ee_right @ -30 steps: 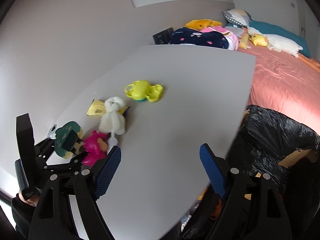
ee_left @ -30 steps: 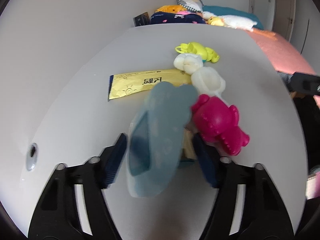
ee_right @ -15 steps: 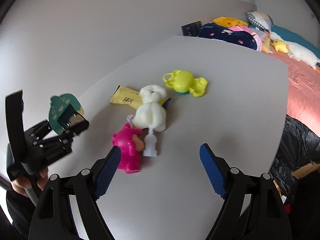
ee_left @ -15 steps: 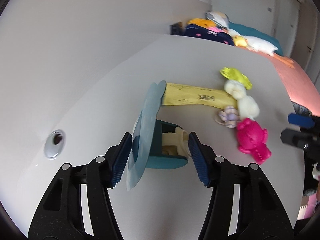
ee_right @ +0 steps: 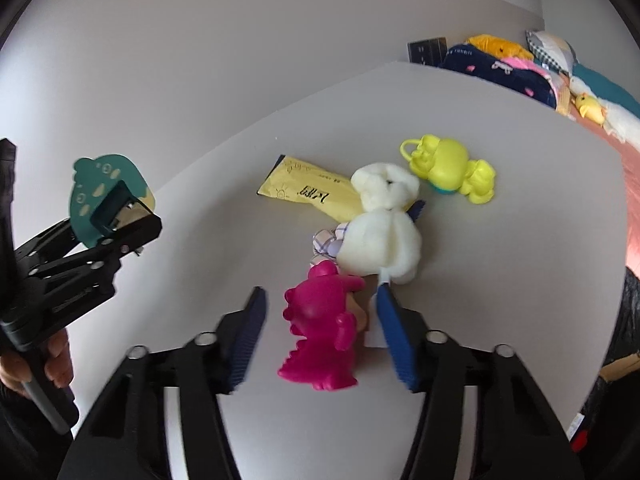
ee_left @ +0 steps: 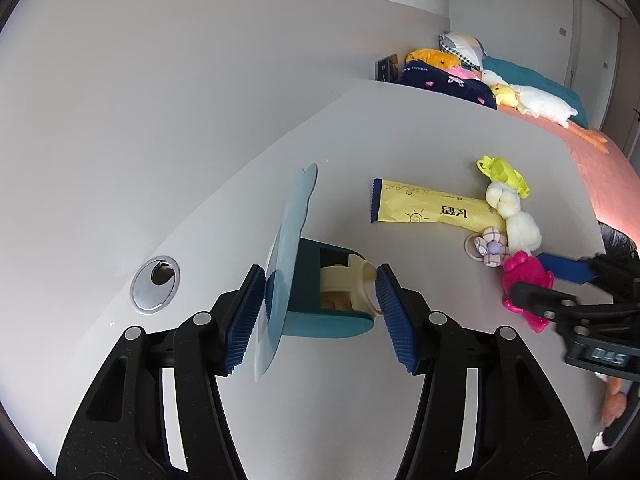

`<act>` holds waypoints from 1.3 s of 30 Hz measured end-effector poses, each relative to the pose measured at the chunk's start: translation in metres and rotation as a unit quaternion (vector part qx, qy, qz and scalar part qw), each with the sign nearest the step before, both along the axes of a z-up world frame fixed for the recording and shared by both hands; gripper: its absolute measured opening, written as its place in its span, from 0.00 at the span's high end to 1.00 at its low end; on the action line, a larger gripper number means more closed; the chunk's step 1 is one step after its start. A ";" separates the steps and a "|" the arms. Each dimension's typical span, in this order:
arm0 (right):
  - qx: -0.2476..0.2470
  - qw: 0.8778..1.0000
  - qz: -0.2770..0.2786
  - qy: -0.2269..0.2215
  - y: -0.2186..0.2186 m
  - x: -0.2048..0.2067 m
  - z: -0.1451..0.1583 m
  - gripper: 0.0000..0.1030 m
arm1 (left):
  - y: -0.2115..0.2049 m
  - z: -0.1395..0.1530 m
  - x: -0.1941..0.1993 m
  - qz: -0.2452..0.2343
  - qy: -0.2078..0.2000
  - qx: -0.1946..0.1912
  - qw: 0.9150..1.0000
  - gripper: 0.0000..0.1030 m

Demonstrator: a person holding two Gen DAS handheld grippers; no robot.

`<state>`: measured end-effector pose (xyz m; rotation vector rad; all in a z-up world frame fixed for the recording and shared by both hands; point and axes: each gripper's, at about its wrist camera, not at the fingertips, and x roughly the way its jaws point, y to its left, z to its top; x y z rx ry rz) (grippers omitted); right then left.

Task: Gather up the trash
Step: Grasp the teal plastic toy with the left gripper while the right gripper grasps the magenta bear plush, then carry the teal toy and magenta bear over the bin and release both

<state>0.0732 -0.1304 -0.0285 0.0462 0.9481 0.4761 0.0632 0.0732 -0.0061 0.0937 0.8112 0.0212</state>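
Observation:
My left gripper point(ee_left: 320, 314) is shut on a teal toy package point(ee_left: 320, 288) with a clear blister front and a cream item inside, held above the white table point(ee_left: 400, 144). It also shows in the right wrist view point(ee_right: 100, 196) at far left. My right gripper point(ee_right: 320, 328) is open, its fingers either side of a magenta toy figure point(ee_right: 320, 336) lying on the table; it also shows in the left wrist view point(ee_left: 520, 292). A yellow snack wrapper point(ee_left: 428, 208) lies flat beyond, partly under a white plush point(ee_right: 380, 232).
A lime-green plastic toy point(ee_right: 452, 168) and a small checked hair tie point(ee_left: 490, 246) lie by the plush. A cable grommet point(ee_left: 154, 284) is set in the table at left. A black trash bag point(ee_right: 628, 320) sits past the table's right edge. A bed with plush toys point(ee_left: 532, 100) is behind.
My left gripper has lifted and carried the teal package leftward, away from the toys. My right gripper has moved in over the table and now brackets the magenta toy.

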 end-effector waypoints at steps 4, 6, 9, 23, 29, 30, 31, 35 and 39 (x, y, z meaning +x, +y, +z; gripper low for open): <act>-0.017 1.000 0.010 -0.003 0.007 0.001 -0.006 0.58 | -0.001 0.000 0.002 -0.001 0.003 -0.003 1.000 0.46; -0.018 1.000 0.010 -0.003 0.006 0.001 -0.008 0.58 | -0.001 -0.002 0.002 0.000 0.006 -0.004 1.000 0.46; -0.014 1.000 0.011 -0.003 0.006 0.002 -0.008 0.59 | -0.002 -0.002 0.003 -0.001 0.008 -0.006 1.000 0.46; 0.033 0.999 -0.018 -0.015 -0.033 -0.008 0.016 0.59 | -0.019 0.003 0.000 -0.017 -0.001 -0.018 1.000 0.46; 0.043 0.998 -0.030 -0.022 -0.053 -0.013 0.025 0.59 | -0.046 0.005 -0.001 -0.038 0.000 -0.016 0.999 0.46; 0.044 0.998 -0.032 -0.022 -0.056 -0.013 0.026 0.59 | -0.051 0.006 -0.001 -0.040 0.000 -0.013 0.999 0.46; 0.046 0.998 -0.034 -0.023 -0.060 -0.014 0.027 0.59 | -0.055 0.008 -0.002 -0.043 -0.001 -0.013 0.999 0.46; 0.050 0.998 -0.041 -0.026 -0.074 -0.017 0.032 0.59 | -0.070 0.011 -0.005 -0.051 -0.005 -0.016 0.999 0.46; 0.050 0.997 -0.050 -0.033 -0.089 -0.021 0.037 0.59 | -0.089 0.011 -0.007 -0.064 -0.005 -0.021 0.998 0.46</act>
